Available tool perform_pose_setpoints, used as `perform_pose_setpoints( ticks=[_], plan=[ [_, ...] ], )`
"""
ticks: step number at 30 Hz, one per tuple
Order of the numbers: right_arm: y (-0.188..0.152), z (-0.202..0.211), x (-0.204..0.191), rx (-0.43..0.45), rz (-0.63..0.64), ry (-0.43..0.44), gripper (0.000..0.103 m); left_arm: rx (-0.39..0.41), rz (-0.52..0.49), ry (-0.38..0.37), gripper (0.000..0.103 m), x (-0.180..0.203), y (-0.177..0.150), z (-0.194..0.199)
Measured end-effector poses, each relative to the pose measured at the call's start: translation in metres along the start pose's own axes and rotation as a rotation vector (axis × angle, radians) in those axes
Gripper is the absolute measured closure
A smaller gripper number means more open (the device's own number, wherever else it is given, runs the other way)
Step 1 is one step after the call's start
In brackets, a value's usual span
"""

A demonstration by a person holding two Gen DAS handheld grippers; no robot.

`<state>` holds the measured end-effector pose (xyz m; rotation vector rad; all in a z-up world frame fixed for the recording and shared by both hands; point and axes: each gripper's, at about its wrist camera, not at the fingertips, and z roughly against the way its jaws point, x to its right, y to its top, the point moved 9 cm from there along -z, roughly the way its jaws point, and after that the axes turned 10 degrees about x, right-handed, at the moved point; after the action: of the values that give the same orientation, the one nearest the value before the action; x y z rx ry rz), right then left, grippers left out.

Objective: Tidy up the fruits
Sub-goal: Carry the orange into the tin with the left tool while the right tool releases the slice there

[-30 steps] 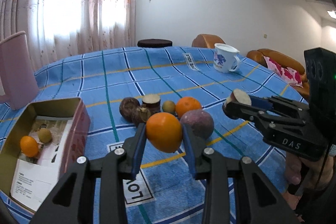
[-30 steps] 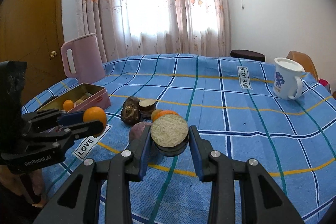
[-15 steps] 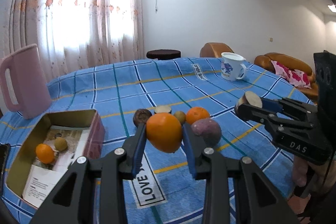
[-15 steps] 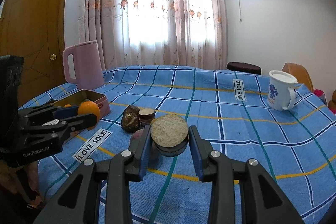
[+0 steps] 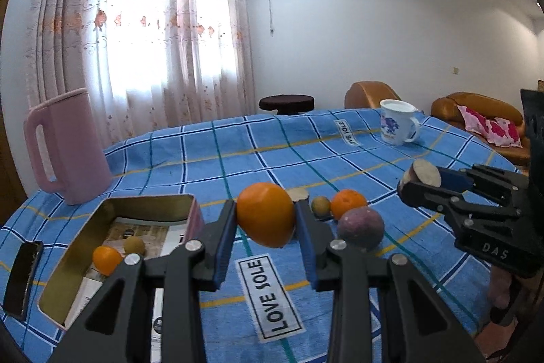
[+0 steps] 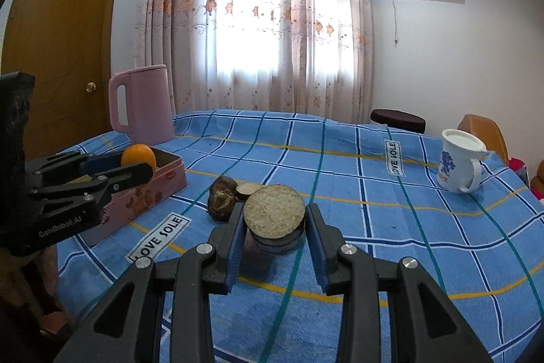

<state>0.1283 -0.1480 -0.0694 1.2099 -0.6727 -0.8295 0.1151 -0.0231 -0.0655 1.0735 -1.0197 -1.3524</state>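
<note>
My left gripper (image 5: 266,220) is shut on a large orange (image 5: 265,214) and holds it above the blue checked tablecloth, just right of the open pink tin (image 5: 154,204). The tin holds a small orange (image 5: 106,259) and a small brown fruit (image 5: 134,244). My right gripper (image 6: 274,221) is shut on a cut purple fruit half (image 6: 274,216), its pale cut face towards the camera; it also shows in the left wrist view (image 5: 421,174). On the cloth lie a purple round fruit (image 5: 360,227), an orange (image 5: 348,203), a small brown fruit (image 5: 320,205) and a dark wrinkled fruit (image 6: 221,197).
A pink jug (image 5: 66,145) stands at the back left beside the tin. A white mug (image 5: 397,126) stands at the far right. A black phone (image 5: 22,276) lies left of the tin. A dark stool (image 5: 286,102) and brown sofa (image 5: 476,111) stand beyond the table.
Both grippers have risen and pulled back from the fruit pile with their loads. The left one has swung left, so the orange is now nearer the tin.
</note>
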Motion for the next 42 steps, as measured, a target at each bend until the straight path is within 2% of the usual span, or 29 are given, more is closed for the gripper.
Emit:
perform_pose_setpoints(
  ticks=[11, 20, 33, 42],
  plan=[
    [0.02, -0.013, -0.024, 0.013, 0.046, 0.04, 0.067, 0.011, 0.026, 0.033, 0.067, -0.022, 0.006, 0.006],
    [0.027, -0.036, -0.057, -0.006, 0.062, 0.11, 0.067, 0.01, 0.075, 0.059, 0.067, -0.051, 0.006, 0.009],
    [0.033, -0.076, -0.147, -0.06, 0.138, 0.285, 0.066, -0.02, 0.19, 0.186, 0.067, -0.138, -0.008, 0.018],
    [0.013, -0.098, -0.204, -0.137, 0.178, 0.383, 0.066, -0.084, 0.256, 0.227, 0.067, -0.176, -0.035, 0.019]
  ],
)
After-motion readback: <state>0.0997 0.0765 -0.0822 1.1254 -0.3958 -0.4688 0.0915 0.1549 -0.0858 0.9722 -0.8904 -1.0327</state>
